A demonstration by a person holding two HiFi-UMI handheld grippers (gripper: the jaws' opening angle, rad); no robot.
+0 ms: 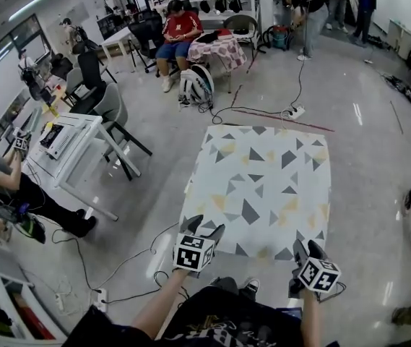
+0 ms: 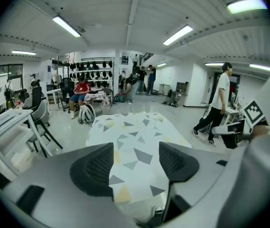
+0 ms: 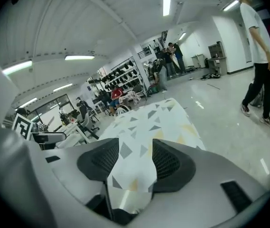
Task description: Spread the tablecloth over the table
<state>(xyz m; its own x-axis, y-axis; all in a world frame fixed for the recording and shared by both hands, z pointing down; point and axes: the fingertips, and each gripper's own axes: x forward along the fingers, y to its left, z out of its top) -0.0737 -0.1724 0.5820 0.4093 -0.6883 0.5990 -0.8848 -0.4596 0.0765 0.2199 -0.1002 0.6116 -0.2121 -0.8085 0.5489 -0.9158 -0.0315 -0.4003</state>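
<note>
The tablecloth [image 1: 266, 186] is seen spread over the tabletop at centre frame. It is judged light, limp and easily wrinkled, and best pinched at its near corners. The fingers [image 2: 99, 167] of the left gripper [image 1: 205, 227] and the right gripper [image 1: 310, 250] are held wide apart, and nothing is gripped.

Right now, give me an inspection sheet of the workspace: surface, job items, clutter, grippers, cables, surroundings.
Surface: fully covered by the tablecloth.
Job's things: tablecloth lies flat, no big folds.
Clutter: nothing seen on the cloth.
Grippers: left gripper and right gripper at the near edge, fingers apart, no grip seen.
Cables: cable runs to a power strip beyond the far edge; second power strip on the floor, near left.
Surroundings: white desk, seated person, backpack.
</note>
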